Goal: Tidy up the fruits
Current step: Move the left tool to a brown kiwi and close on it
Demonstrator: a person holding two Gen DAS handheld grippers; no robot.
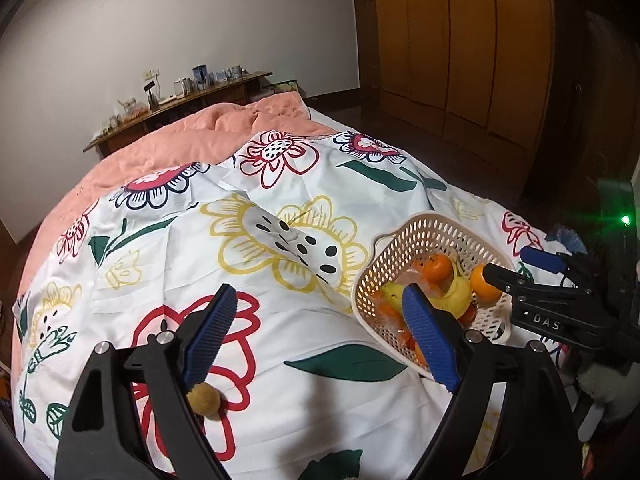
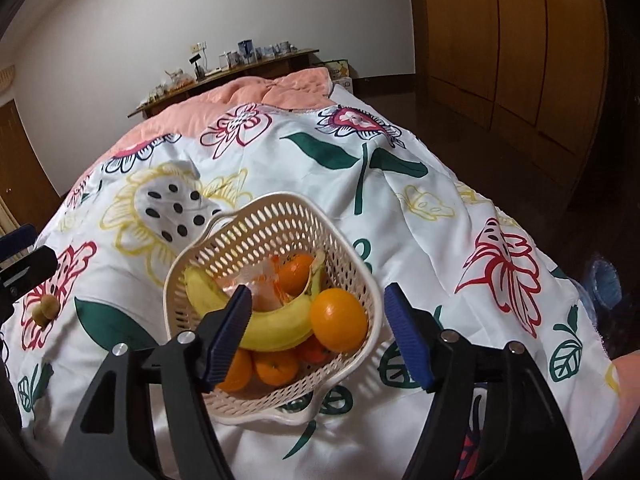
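Note:
A cream perforated basket stands on the flowered sheet and holds a banana, several oranges and a clear wrapper. It also shows in the left wrist view. My right gripper is open and empty, just above the basket's near side; it shows in the left wrist view. My left gripper is open and empty above the sheet, left of the basket. A small brown kiwi lies on the sheet under its left finger; it shows in the right wrist view.
The flowered sheet lies over a pink quilt on a bed. A wooden shelf with small items stands at the far wall. Wooden wardrobes line the right side. A green light glows at the right edge.

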